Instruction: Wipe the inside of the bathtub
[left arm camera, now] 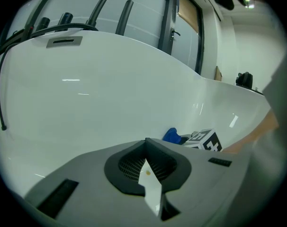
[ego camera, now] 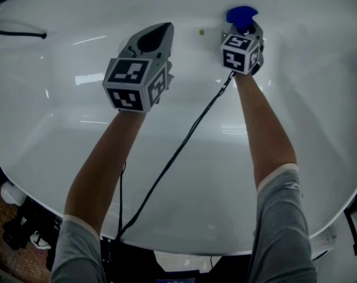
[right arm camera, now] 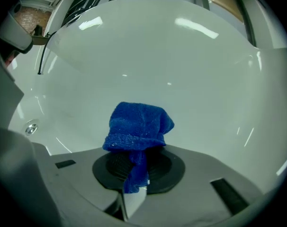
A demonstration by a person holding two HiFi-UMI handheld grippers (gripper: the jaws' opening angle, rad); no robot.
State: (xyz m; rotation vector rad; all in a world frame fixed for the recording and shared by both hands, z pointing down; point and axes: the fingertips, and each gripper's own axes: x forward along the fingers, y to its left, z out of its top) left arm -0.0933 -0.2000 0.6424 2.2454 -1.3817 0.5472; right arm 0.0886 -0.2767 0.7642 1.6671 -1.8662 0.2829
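**Blue cloth clamped in the right hand-held gripper, inside the tub**

Head view: both forearms reach down into the white bathtub (ego camera: 296, 58). The left hand-held gripper (ego camera: 165, 27) hovers over the tub's inner surface, and its marker cube (ego camera: 134, 82) faces the camera. To its right, the right hand-held gripper (ego camera: 247, 27) points at the far wall, with a blue cloth (ego camera: 240, 15) bunched at its tip against the white surface. A small yellowish speck (ego camera: 202, 32) lies on the tub between the two tips. A black cable (ego camera: 178, 152) runs from the right hand-held gripper back over the tub's near rim. A black hose (ego camera: 16, 33) lies at the upper left.

Left gripper view: the jaws are clenched, their tips meeting with nothing between them. Beyond them rises the curved tub wall, with a rectangular plate (left arm camera: 64, 42) near its rim. The blue cloth and the other gripper's cube show low at the right.

Right gripper view: the jaws are closed on the blue cloth. A thin fold is pinched between the pads and the rest stands up in a bundle beyond the tips, in front of the tub wall. A round metal fitting (right arm camera: 31, 127) sits at the left.
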